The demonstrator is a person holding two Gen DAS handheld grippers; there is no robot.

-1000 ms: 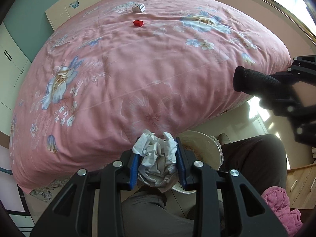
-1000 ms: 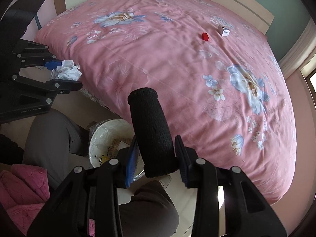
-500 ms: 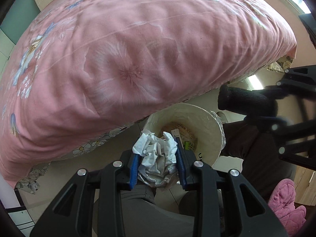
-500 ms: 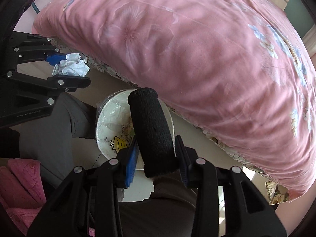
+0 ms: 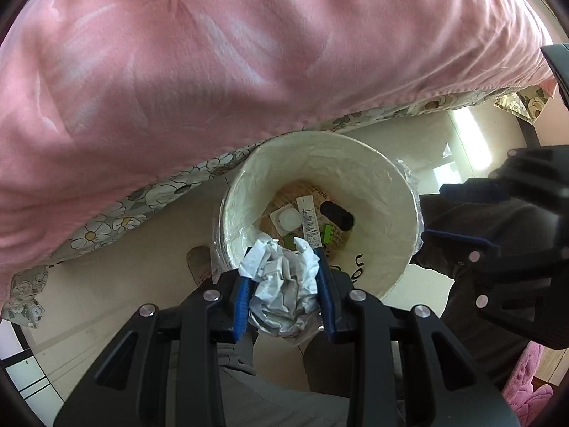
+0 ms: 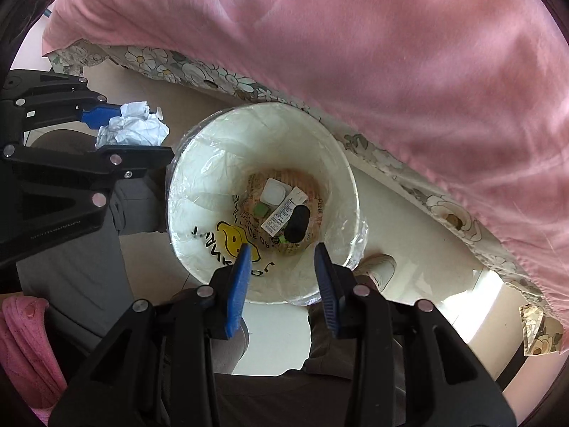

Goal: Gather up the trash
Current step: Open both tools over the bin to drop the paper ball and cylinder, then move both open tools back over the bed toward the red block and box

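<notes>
My left gripper [image 5: 282, 259] is shut on a crumpled white paper ball [image 5: 281, 284] and holds it over the near rim of the white lined trash bin [image 5: 384, 170]. It also shows in the right wrist view [image 6: 131, 126], left of the bin [image 6: 199, 149]. My right gripper [image 6: 281, 249] is open and empty above the bin's near rim. A black foam cylinder [image 6: 297, 222] lies at the bin's bottom among a white packet [image 6: 281, 217], a round white lid [image 6: 274, 192] and green bits; it also shows in the left wrist view [image 5: 336, 215].
The pink floral bedspread [image 5: 249, 53] hangs over the bed's edge just behind the bin. The person's grey trouser legs [image 6: 81, 249] flank the bin. A pink cloth [image 6: 21, 341] lies at lower left. Pale floor [image 6: 426, 242] lies around the bin.
Both grippers tilted down over the bin. My right gripper opened and the black foam cylinder fell into the bin. The left gripper kept its hold on the paper ball.
</notes>
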